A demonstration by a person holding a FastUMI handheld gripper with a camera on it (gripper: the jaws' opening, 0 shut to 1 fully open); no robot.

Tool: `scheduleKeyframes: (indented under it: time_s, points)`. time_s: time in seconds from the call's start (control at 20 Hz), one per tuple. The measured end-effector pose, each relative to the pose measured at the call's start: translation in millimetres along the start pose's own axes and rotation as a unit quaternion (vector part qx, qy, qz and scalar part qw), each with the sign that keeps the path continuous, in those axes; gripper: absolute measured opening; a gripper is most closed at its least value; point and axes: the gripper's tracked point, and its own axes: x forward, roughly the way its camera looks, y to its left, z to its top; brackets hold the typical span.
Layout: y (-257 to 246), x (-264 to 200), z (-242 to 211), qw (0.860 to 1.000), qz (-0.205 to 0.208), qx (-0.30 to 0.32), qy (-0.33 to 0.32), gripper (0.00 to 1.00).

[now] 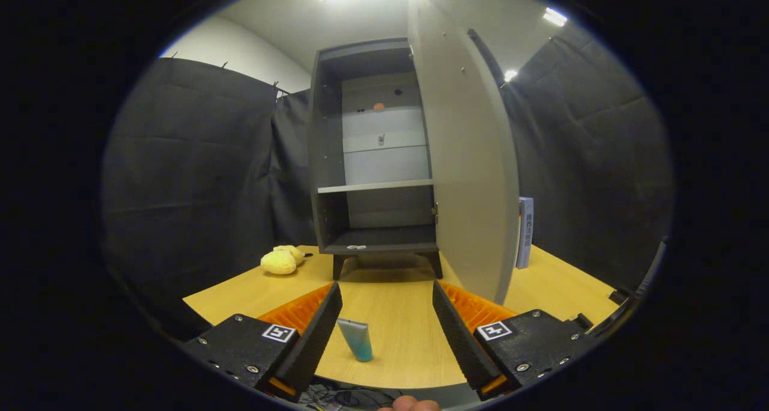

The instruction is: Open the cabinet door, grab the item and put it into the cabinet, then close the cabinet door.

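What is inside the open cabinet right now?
The cabinet holds one shelf, bare as far as it shows. A small pale item lies on its floor. The open door covers the right edge. The teal tube waits between the open gripper's fingers.

Gripper level, fingers spread wide apart, pressing on nothing.

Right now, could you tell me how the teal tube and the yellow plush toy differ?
The teal tube is slim and smooth, lying between the gripper's open jaws; the yellow plush toy is rounded and fuzzy, beyond them beside the open cabinet's left leg. Both rest on the wooden table, outside the cabinet.
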Motion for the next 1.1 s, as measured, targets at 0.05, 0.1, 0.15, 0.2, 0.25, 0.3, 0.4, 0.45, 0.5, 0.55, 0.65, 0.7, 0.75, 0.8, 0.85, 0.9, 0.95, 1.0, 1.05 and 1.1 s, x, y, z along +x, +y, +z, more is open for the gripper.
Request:
scheduleKeyframes:
  time_s: [0.05,0.1,0.15,0.2,0.25,0.3,0.4,0.45,0.5,0.55,0.65,0.7,0.75,0.8,0.85,0.9,0.95,1.0,1.05,1.1]
  points:
    - [7.6,8.1,-14.0,1.000,-0.004,0.002,0.004,0.94]
    - [15.2,18.7,-29.6,1.000,-0.008,0.003,0.009,0.94]
    - [20.0,28.0,-46.4,1.000,-0.017,0.001,0.016,0.94]
    - [23.1,37.4,-63.7,0.999,-0.029,-0.003,0.025,0.94]
    - [27.2,43.9,-80.2,0.999,-0.036,-0.002,0.035,0.94]
    - [31.1,49.1,-95.3,0.998,-0.044,-0.002,0.043,0.94]
    - [32.7,57.4,-118.8,0.997,-0.060,-0.001,0.057,0.94]
    - [31.9,62.3,-128.0,0.996,-0.069,0.001,0.062,0.94]
    - [33.0,67.2,-136.7,0.995,-0.074,0.006,0.068,0.94]
    - [35.2,71.5,-145.3,0.994,-0.075,0.008,0.078,0.94]
    - [32.9,75.8,-165.0,0.991,-0.077,-0.005,0.111,0.93]
    - [29.0,75.5,-162.1,0.990,-0.085,-0.010,0.108,0.90]
    - [24.4,78.1,-157.0,0.990,-0.095,-0.017,0.099,0.72]
    - [21.2,86.1,-161.8,0.990,-0.096,-0.023,0.101,0.59]
    - [26.9,87.6,-159.4,0.991,-0.081,-0.022,0.102,0.46]
    - [30.1,88.8,-160.7,0.991,-0.075,-0.026,0.109,0.45]
    - [31.6,87.5,-158.7,0.991,-0.069,-0.028,0.115,0.42]
    - [32.7,85.0,-155.4,0.991,-0.063,-0.030,0.117,0.42]
    - [32.2,83.5,-149.1,0.990,-0.062,-0.035,0.119,0.41]
    - [33.3,81.8,-140.7,0.991,-0.056,-0.036,0.119,0.40]
